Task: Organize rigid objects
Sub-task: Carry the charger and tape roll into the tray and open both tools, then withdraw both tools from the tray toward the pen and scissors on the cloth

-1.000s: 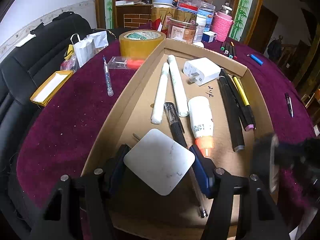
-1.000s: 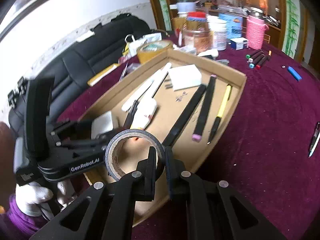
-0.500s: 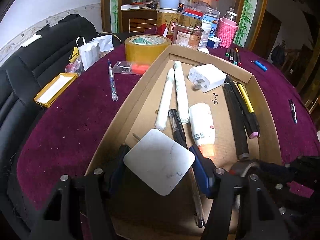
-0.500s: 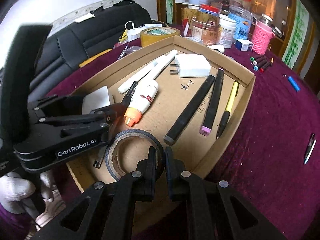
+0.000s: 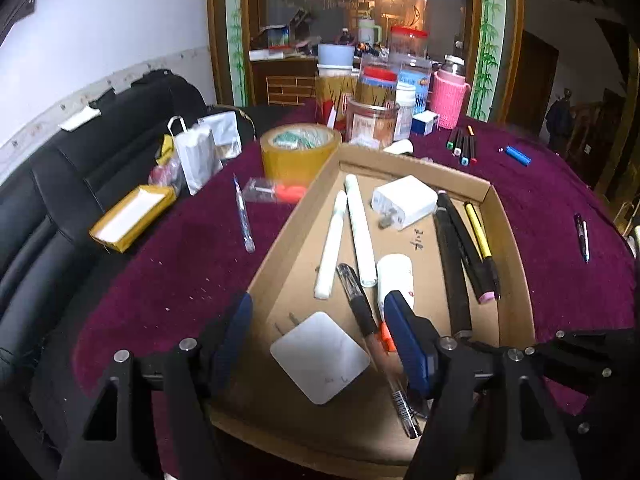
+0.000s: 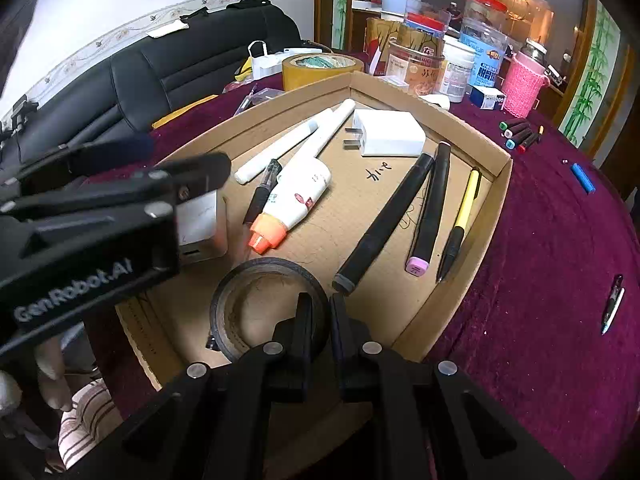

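A cardboard tray (image 5: 516, 264) (image 6: 472, 240) holds white tubes, a white charger (image 5: 404, 200) (image 6: 388, 132), a glue bottle (image 6: 296, 200), black markers and a yellow pen. My left gripper (image 5: 320, 332) is open, its blue fingers either side of a small white square charger (image 5: 320, 356) (image 6: 200, 220) that lies on the tray floor. My right gripper (image 6: 320, 320) is shut on the wall of a black tape roll (image 6: 256, 308), which rests on the tray floor at the near end.
A yellow tape roll (image 5: 300, 152), jars and a pink holder (image 5: 448, 100) stand behind the tray. Loose pens (image 5: 244, 216), markers (image 5: 462, 144), a blue battery (image 5: 518, 156) and a yellow box (image 5: 132, 216) lie on the maroon cloth. A black sofa (image 5: 48, 200) is at left.
My left gripper opened, let the white square charger down into the tray and drew back. My right gripper lowered the black tape roll onto the tray floor.
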Available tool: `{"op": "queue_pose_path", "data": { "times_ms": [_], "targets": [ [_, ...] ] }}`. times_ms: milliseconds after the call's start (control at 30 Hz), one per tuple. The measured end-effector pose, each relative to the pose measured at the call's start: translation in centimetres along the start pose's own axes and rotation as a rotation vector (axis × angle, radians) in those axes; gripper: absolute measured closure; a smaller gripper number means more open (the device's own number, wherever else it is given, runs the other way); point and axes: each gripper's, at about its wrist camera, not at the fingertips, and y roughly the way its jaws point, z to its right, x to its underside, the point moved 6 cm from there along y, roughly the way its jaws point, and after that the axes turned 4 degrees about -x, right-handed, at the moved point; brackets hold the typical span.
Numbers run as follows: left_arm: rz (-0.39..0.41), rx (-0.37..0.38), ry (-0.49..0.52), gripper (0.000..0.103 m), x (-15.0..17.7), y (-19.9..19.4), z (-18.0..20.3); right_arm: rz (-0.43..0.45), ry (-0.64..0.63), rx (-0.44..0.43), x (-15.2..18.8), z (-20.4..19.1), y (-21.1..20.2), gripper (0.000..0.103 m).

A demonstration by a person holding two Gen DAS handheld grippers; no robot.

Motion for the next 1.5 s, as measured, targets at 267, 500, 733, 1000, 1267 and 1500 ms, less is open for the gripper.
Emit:
{"op": "queue_pose_path", "data": {
  "times_ms": [267,500,733,1000,1267,1500],
  "targets": [
    [0.023,-0.023,0.000,0.035,-0.2,-1.4,-0.2,0.010,0.006,0.003,0.3,-0.1,-0.6,0.092],
    [0.037,-0.046,0.000,0.032,-0.2,-2.4,-0.3,0.032,0.011,-0.013,0.4,-0.4,-1.6,0.092],
    [0.059,-0.067,0.005,0.029,-0.1,-3.6,-0.6,0.054,0.005,-0.022,0.5,-1.1,-2.6,0.091],
    [0.066,-0.089,0.003,0.029,0.2,-4.3,-1.1,0.080,0.012,-0.025,0.4,-1.3,-3.6,0.088],
    [0.068,-0.099,0.000,0.028,0.3,-4.8,-1.4,0.135,0.046,-0.040,-0.2,-0.7,-5.2,0.072],
    [0.074,-0.104,-0.001,0.028,0.5,-5.2,-1.4,0.184,0.059,-0.043,-0.5,-0.4,-6.9,0.064]
  ]
}}
